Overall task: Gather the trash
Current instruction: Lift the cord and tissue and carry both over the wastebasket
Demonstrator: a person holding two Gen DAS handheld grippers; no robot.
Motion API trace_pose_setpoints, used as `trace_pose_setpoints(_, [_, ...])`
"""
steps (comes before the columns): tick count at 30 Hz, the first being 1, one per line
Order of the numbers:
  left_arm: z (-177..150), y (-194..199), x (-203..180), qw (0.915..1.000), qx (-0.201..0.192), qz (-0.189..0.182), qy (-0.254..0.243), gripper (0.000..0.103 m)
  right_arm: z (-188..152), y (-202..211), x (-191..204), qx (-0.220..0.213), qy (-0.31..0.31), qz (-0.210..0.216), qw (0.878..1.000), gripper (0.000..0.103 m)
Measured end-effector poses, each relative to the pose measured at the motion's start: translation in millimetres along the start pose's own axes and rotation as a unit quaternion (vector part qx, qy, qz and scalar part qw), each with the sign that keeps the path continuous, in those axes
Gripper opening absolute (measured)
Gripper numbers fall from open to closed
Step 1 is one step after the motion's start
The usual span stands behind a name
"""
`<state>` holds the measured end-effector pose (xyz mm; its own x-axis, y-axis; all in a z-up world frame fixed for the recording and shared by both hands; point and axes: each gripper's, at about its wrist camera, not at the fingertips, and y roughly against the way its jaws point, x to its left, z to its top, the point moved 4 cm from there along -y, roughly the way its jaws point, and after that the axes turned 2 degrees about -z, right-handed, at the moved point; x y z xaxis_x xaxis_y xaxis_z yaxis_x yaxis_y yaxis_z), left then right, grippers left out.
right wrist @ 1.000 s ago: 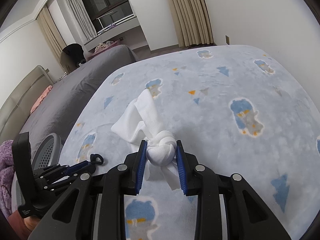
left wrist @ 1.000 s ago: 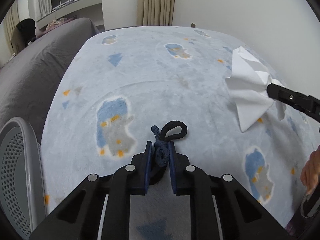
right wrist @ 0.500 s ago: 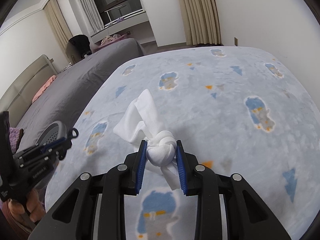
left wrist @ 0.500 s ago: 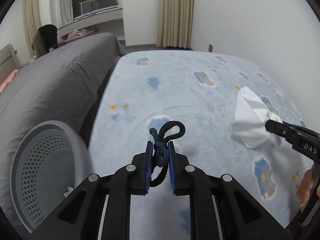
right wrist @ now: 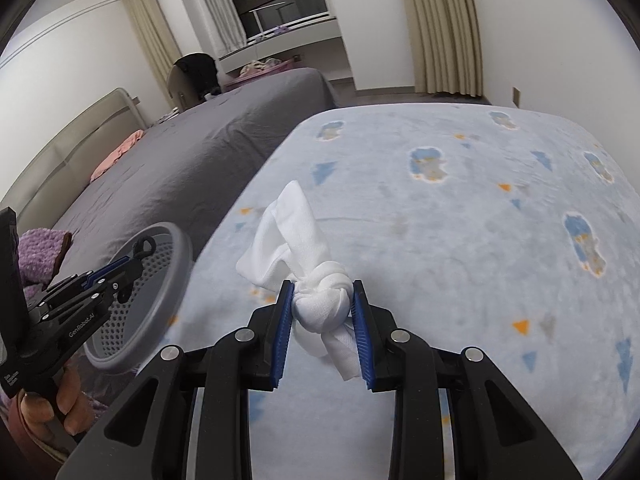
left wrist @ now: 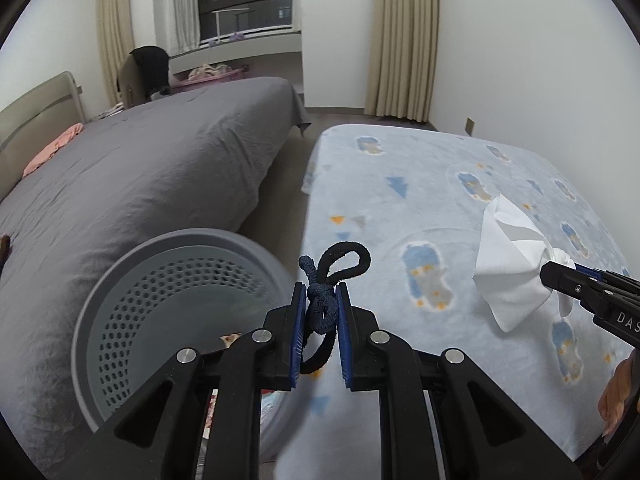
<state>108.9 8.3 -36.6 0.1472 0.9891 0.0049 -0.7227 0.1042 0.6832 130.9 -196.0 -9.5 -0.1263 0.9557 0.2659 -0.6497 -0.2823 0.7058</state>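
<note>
My left gripper [left wrist: 320, 300] is shut on a knotted dark blue and black cord [left wrist: 320, 308], whose black loop sticks up past the tips. It hangs over the right rim of a grey perforated bin [left wrist: 132, 280]. In the right wrist view the same left gripper [right wrist: 138, 256] shows over the bin [right wrist: 172, 264], with the cord's loop [right wrist: 146, 245] at its tip. My right gripper [right wrist: 322, 300] is shut on a knotted white cloth [right wrist: 320, 300], held above the light blue patterned blanket [right wrist: 460, 240]. The cloth [left wrist: 508, 272] also shows at the right of the left wrist view.
A bed with a grey cover [left wrist: 132, 184] stands left of the bin. A narrow strip of floor [left wrist: 280, 184] separates it from the blanket-covered surface. A purple knitted item [right wrist: 40, 256] lies at the far left. A person's hand [right wrist: 48, 404] holds the left gripper's handle.
Both grippers have swung left, away from the blanket's middle. The bin has come from the left edge into full view under my left gripper. Cord and cloth stay gripped.
</note>
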Motion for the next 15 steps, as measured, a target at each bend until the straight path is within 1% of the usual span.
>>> trace_pose_setpoints(3, [-5, 5, 23, 0.9997, 0.000, 0.016, 0.017, 0.016, 4, -7, 26, 0.001, 0.014, 0.017, 1.000, 0.028])
trace_pose_setpoints(6, [-11, 8, 48, 0.9987, 0.002, 0.040, 0.032, 0.016, 8, -17, 51, 0.004, 0.026, 0.034, 0.999, 0.028])
trace_pose_setpoints(12, [-27, 7, 98, 0.9938, 0.017, 0.088, 0.065, 0.016, 11, -36, 98, 0.015, 0.046, 0.067, 0.997, 0.028])
trace_pose_setpoints(15, [-28, 5, 113, 0.9914, 0.021, 0.099, 0.083, 0.016, 15, -44, 121, 0.019, 0.054, 0.083, 0.995, 0.028])
